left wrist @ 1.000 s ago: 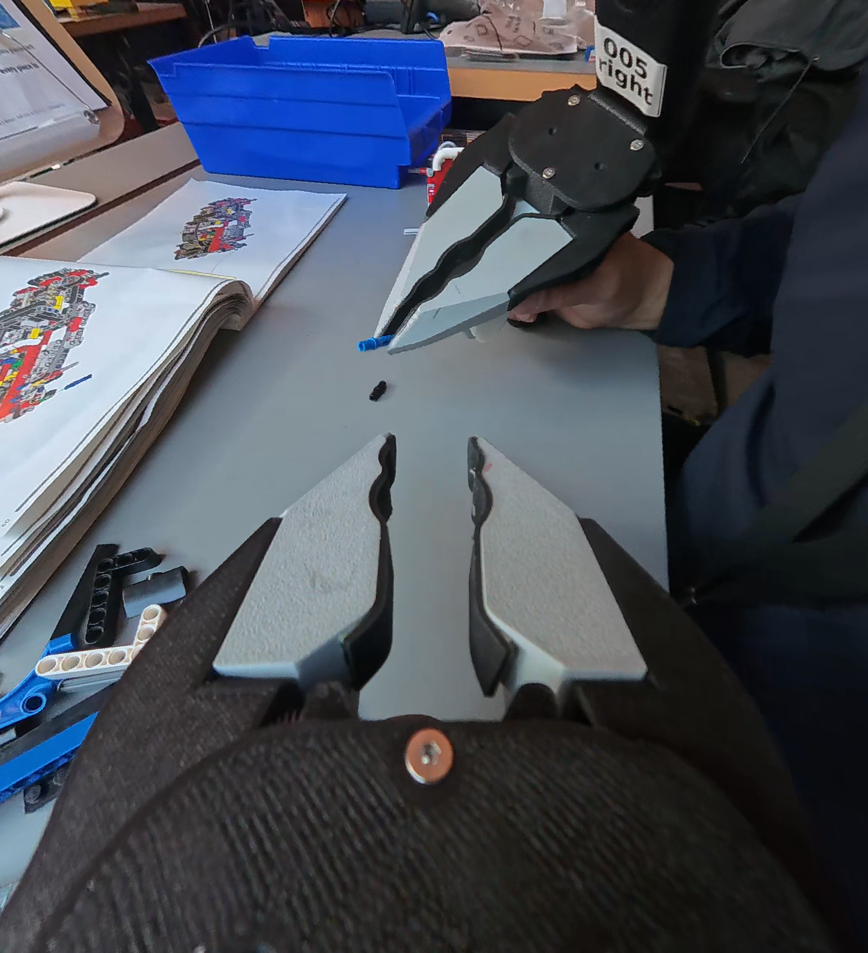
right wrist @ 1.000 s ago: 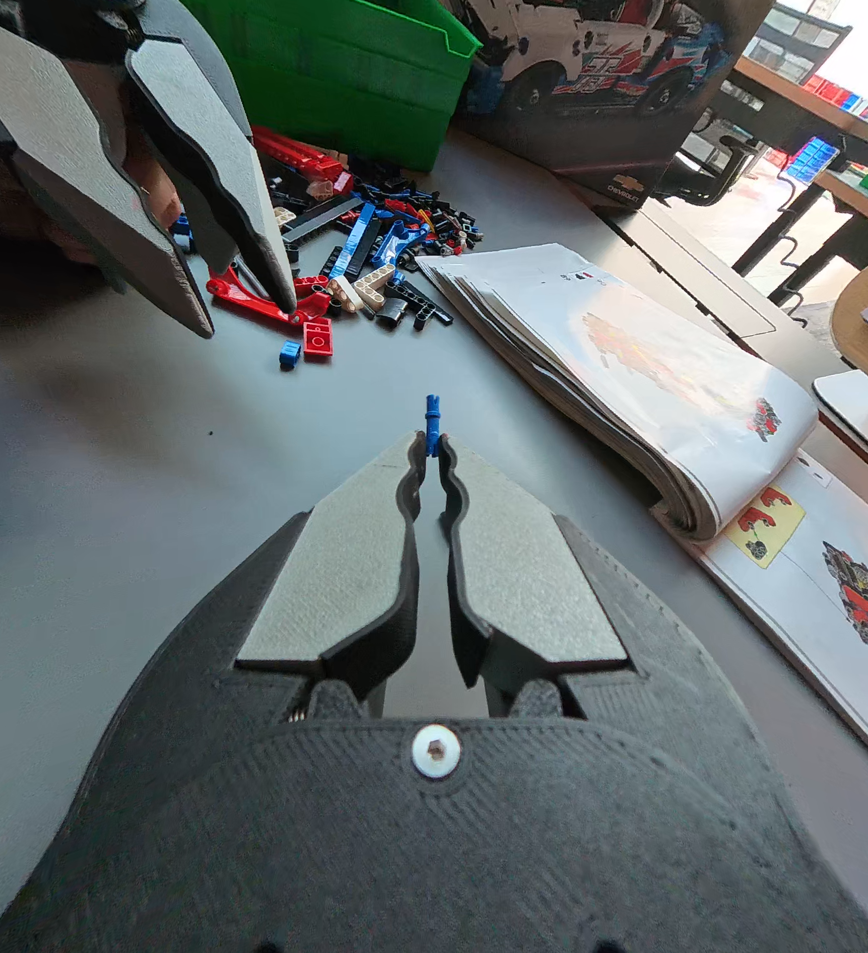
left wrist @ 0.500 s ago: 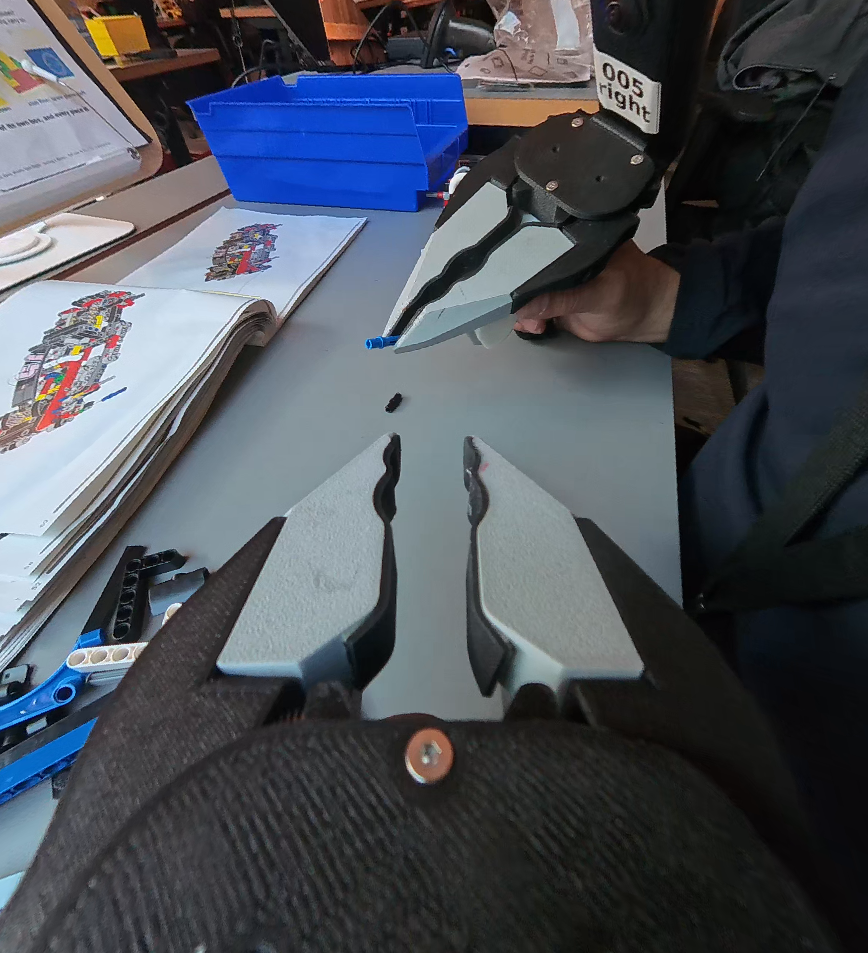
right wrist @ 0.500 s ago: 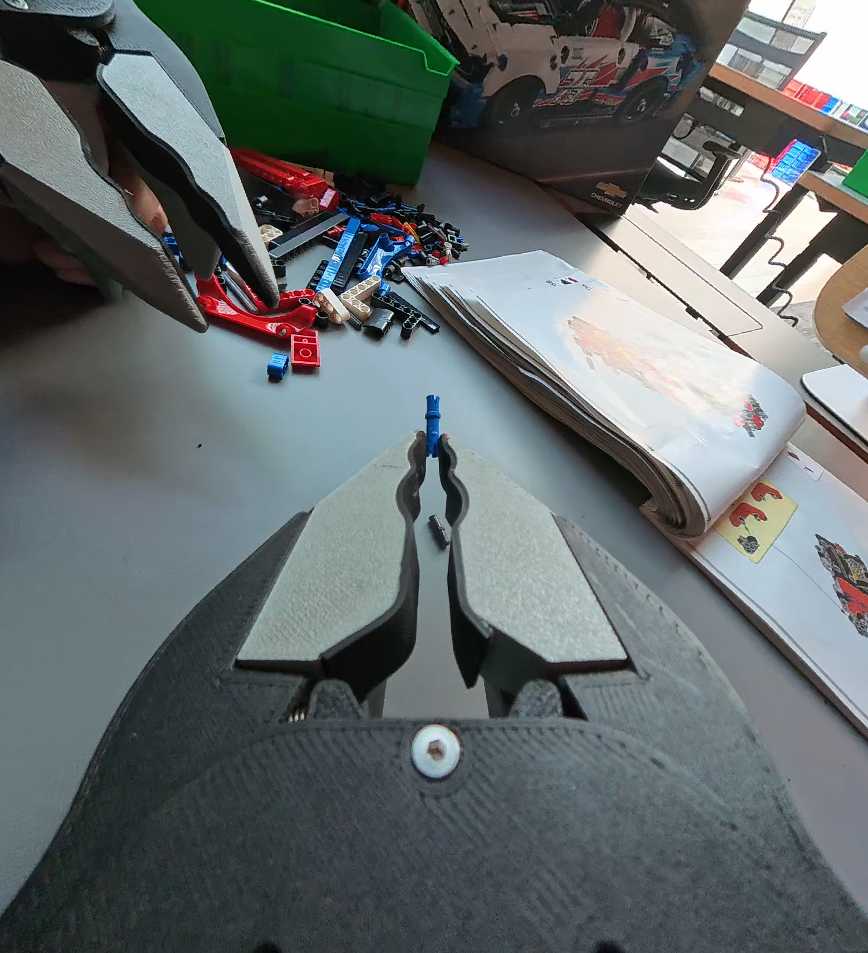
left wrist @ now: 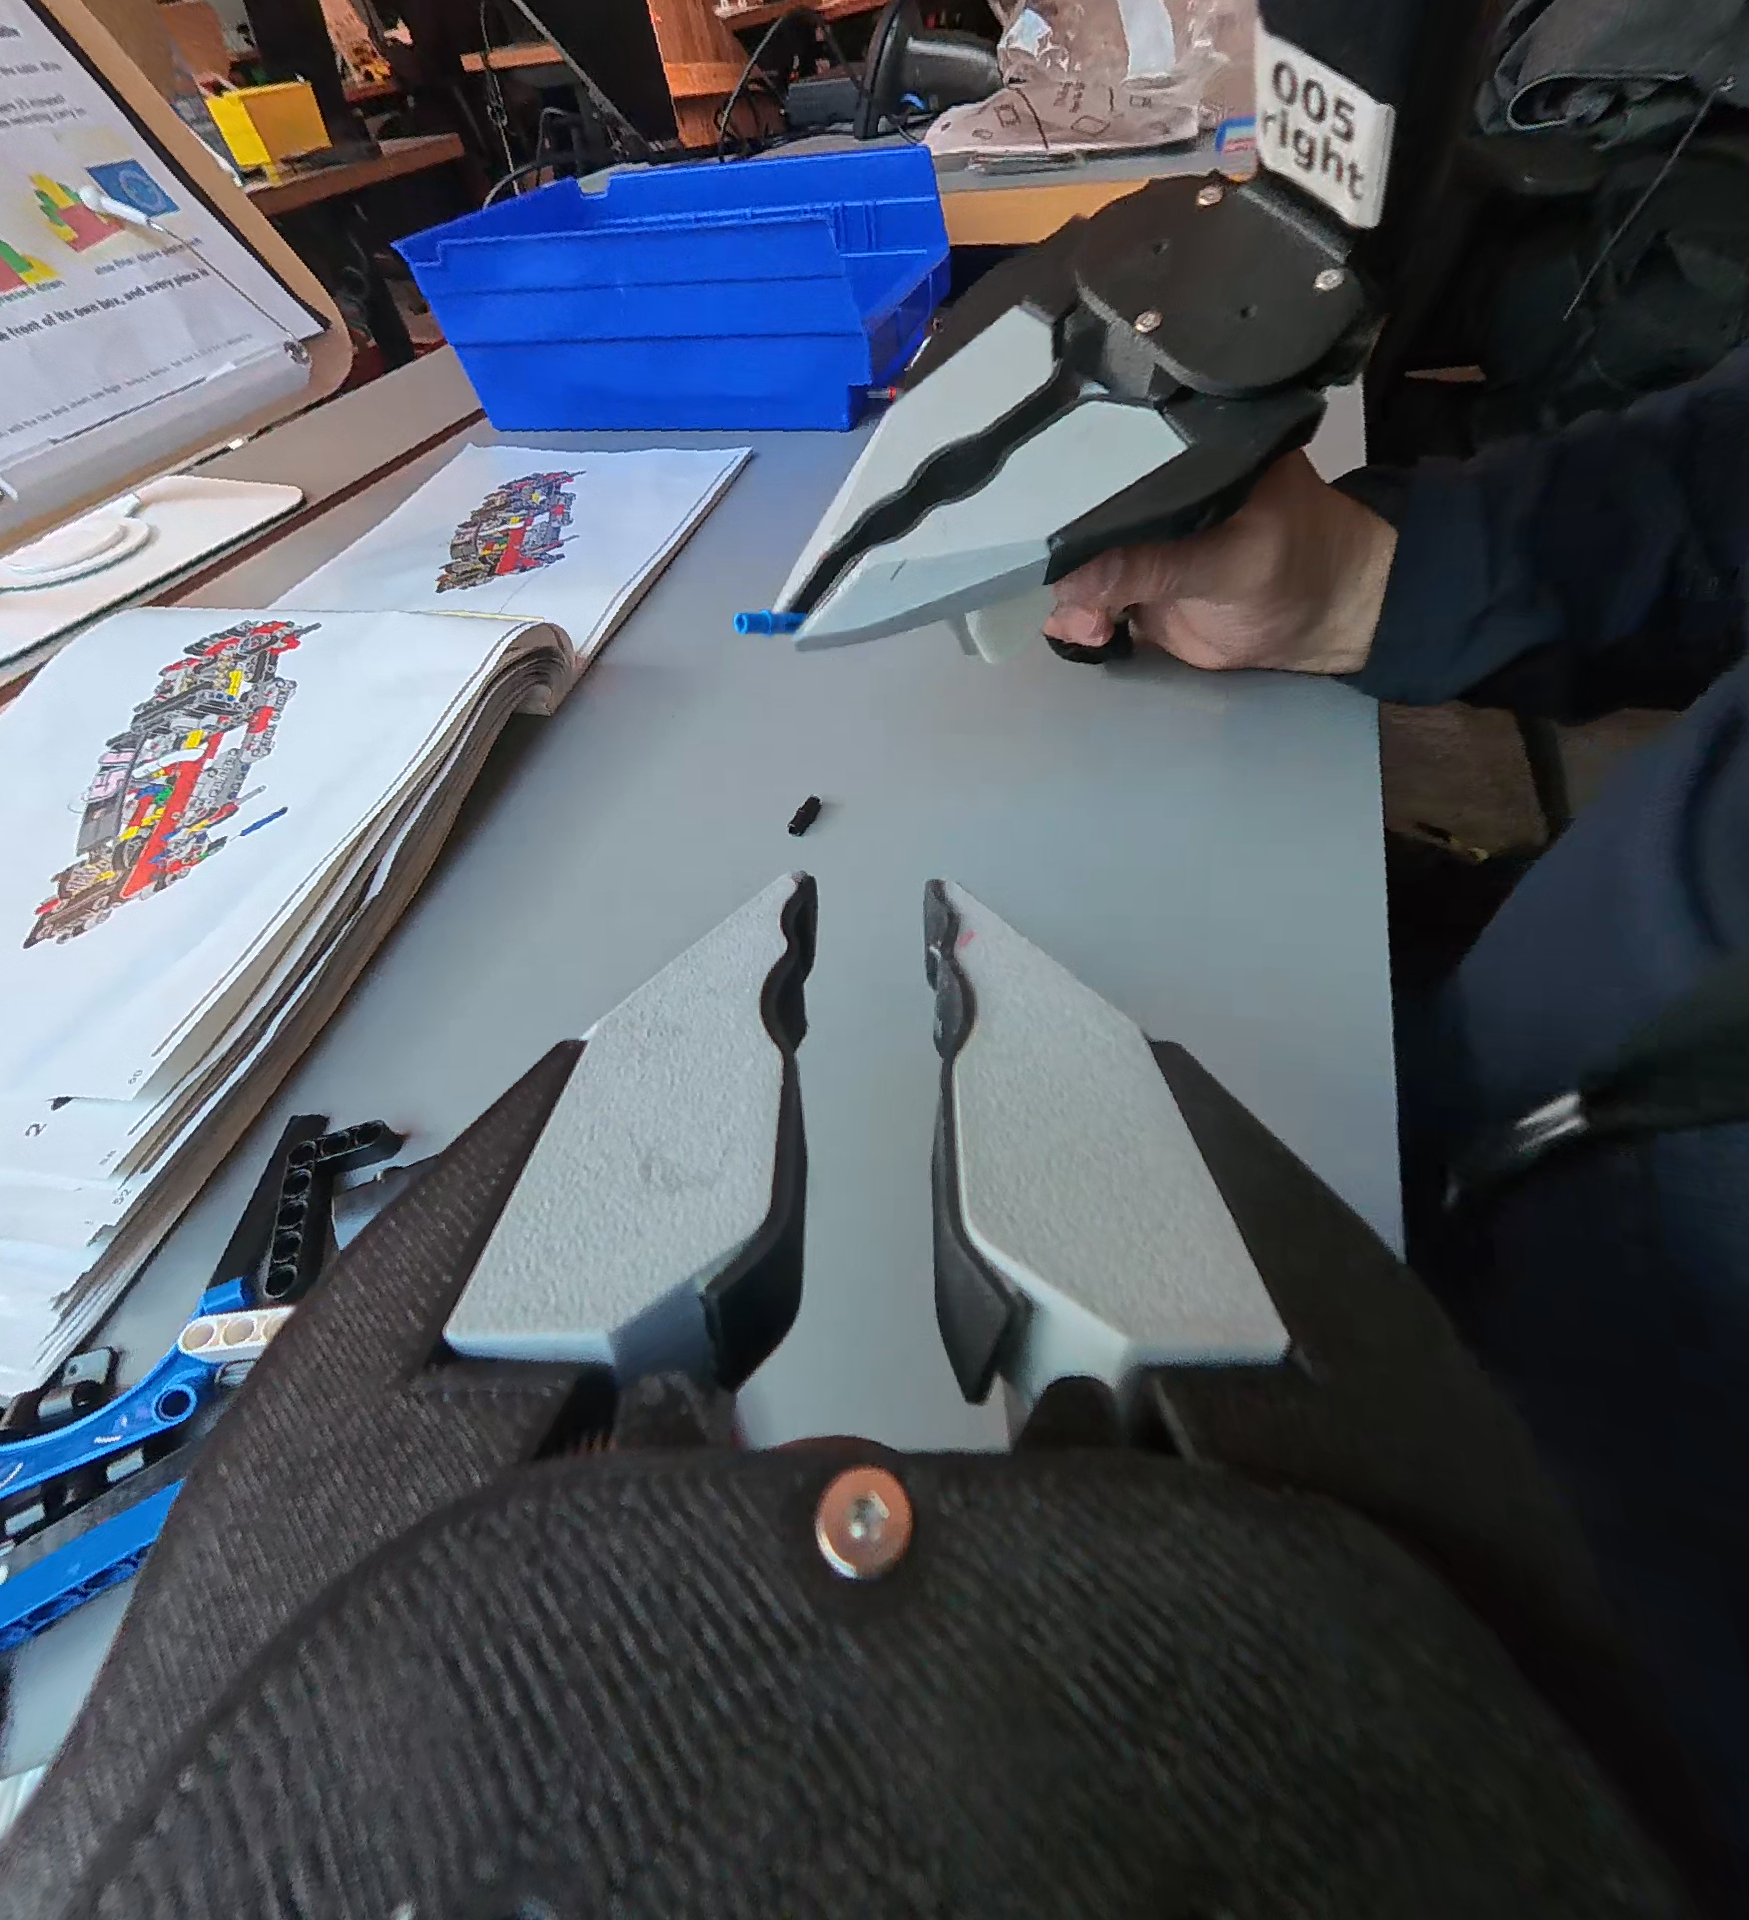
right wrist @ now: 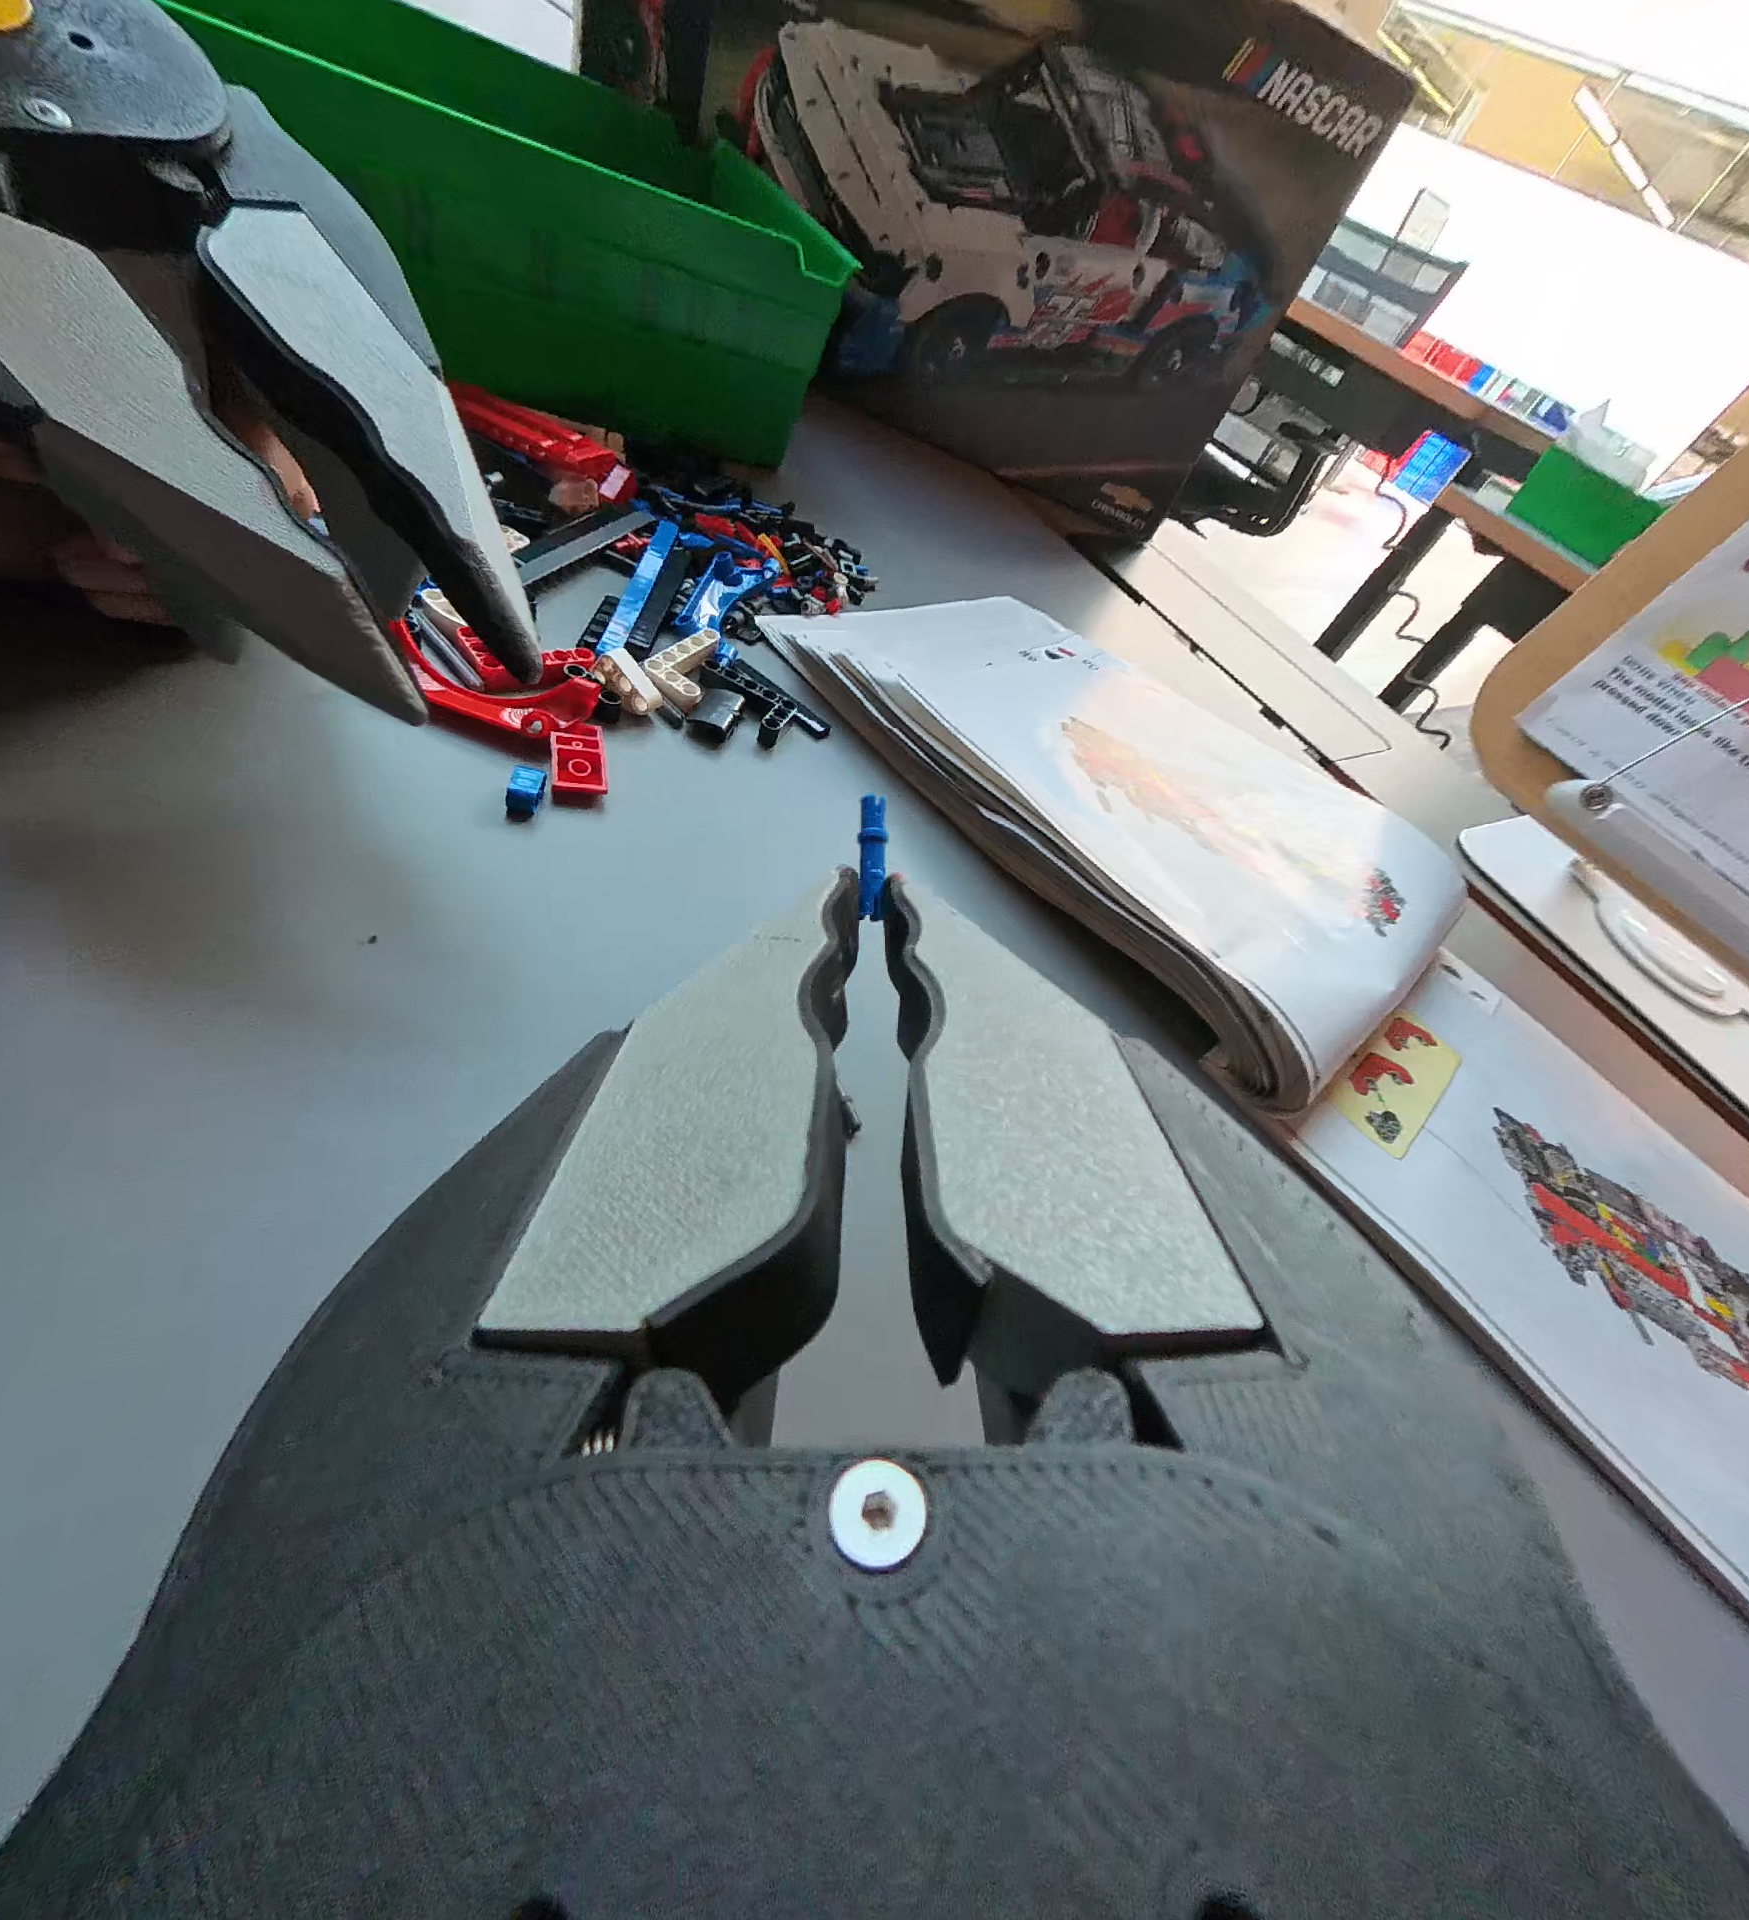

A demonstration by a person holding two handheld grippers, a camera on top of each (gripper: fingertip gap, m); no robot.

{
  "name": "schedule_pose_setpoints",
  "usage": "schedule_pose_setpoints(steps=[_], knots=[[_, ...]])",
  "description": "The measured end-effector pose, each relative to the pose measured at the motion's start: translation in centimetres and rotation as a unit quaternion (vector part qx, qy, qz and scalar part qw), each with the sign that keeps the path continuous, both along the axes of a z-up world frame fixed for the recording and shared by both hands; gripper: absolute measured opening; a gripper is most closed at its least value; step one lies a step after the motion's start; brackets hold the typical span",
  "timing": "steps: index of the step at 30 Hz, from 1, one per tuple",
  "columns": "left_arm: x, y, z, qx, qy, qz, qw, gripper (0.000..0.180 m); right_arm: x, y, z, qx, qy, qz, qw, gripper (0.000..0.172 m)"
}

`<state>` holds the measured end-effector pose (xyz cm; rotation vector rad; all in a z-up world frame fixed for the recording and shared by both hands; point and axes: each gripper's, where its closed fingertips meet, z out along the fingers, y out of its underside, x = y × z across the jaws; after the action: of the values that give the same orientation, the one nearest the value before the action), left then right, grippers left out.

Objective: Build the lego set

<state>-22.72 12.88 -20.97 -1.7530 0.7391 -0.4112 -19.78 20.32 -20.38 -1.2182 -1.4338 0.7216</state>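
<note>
Narrowed since earlier, left tongs [left wrist: 868, 883] gape near one black pin [left wrist: 804, 815]; right tongs [right wrist: 872, 902] clamp one blue pin [right wrist: 872, 852].

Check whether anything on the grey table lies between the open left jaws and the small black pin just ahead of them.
Nothing visible does. The small black plastic pin lies alone on bare grey table just beyond the left gripper, slightly left of its open jaws. The right gripper, shut on a small blue plastic pin, is farther back.
</note>
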Motion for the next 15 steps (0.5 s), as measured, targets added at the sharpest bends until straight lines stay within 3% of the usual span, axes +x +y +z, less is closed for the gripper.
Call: schedule_pose_setpoints(steps=[8, 15], knots=[[0.1, 0.0, -0.3, 0.021, 0.046, 0.018, 0.999, 0.017, 3.4, -5.0, 0.7, 0.026, 0.016, -0.022, 0.999, 0.001], [0.6, 0.1, -1.3, 0.031, 0.104, 0.028, 0.994, 0.012, 13.7, -1.7, -1.2, -0.031, -0.025, -0.163, 0.986, 0.001]])
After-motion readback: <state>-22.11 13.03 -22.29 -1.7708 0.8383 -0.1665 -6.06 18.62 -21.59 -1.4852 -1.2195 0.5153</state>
